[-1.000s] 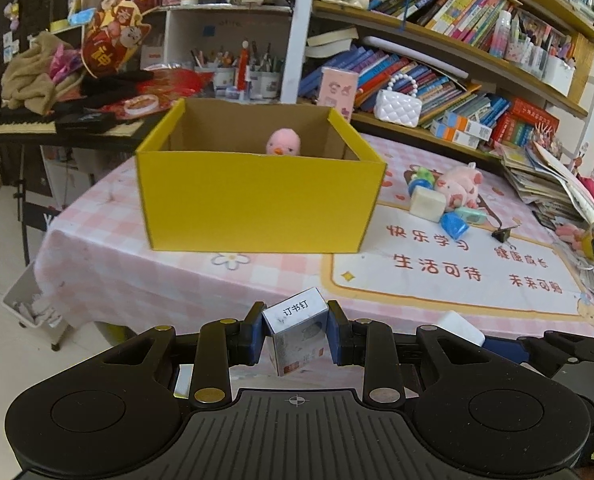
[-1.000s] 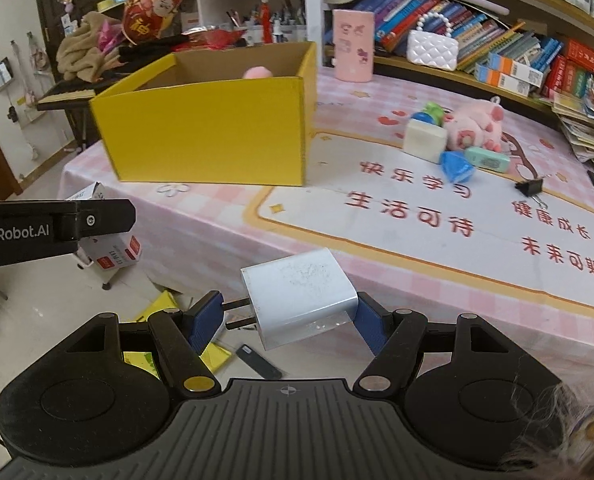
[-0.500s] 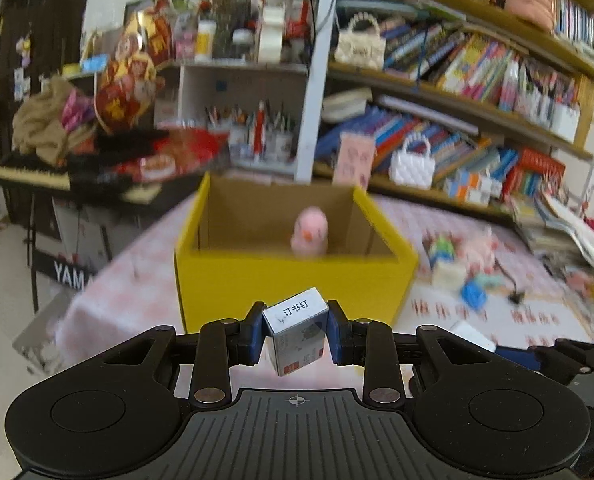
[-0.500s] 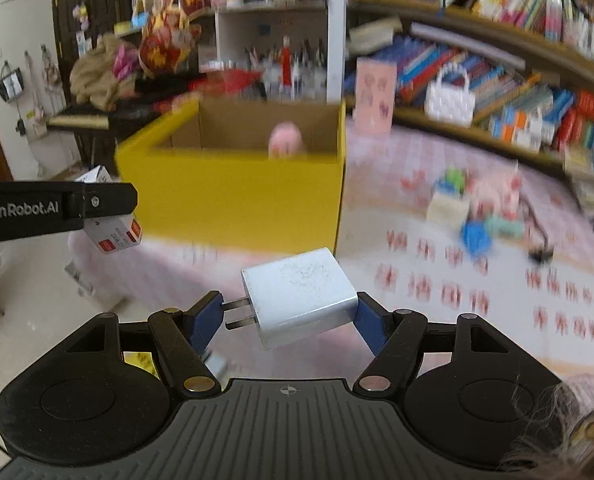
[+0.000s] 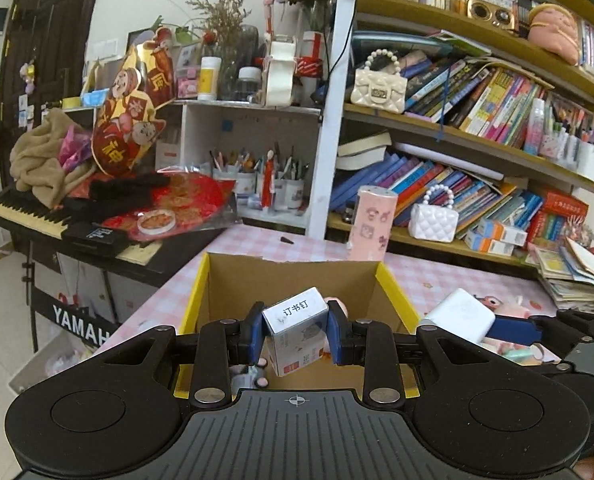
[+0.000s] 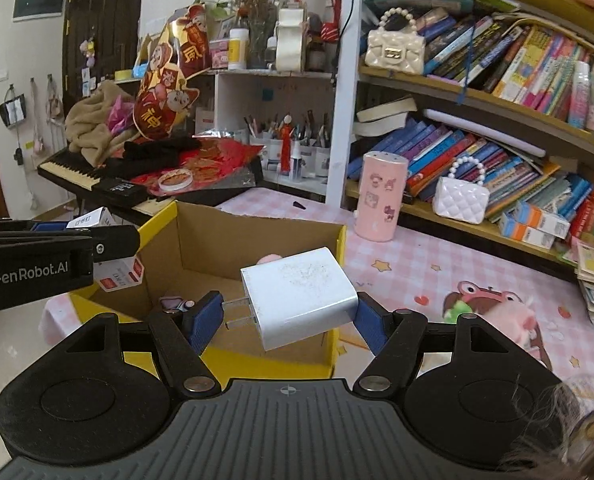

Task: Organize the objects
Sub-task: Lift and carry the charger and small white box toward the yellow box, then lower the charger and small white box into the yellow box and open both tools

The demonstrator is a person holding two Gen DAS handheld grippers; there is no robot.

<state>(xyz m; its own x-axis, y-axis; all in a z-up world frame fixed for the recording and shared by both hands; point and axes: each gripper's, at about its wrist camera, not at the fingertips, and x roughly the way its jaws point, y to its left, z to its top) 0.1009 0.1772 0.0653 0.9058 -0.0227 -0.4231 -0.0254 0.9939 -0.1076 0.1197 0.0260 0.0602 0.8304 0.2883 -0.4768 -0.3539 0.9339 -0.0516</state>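
Both are up and over the yellow box (image 5: 293, 276) now! The left hand-held gripper (image 5: 295, 330), once short of the box's front wall, hangs above its open top with the staple box (image 5: 297, 330). The right hand-held gripper (image 6: 287, 316) has carried the white charger (image 6: 299, 298) from off the tabletop's edge to above the box's right front corner.

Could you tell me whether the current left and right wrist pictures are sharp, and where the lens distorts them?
Left wrist view: sharp, print on the small box in the left tongs readable; bookshelf boards bow strongly toward the edges.
Right wrist view: also sharp, scuffs on the white charger in the right tongs clear; door leans, corners darken.
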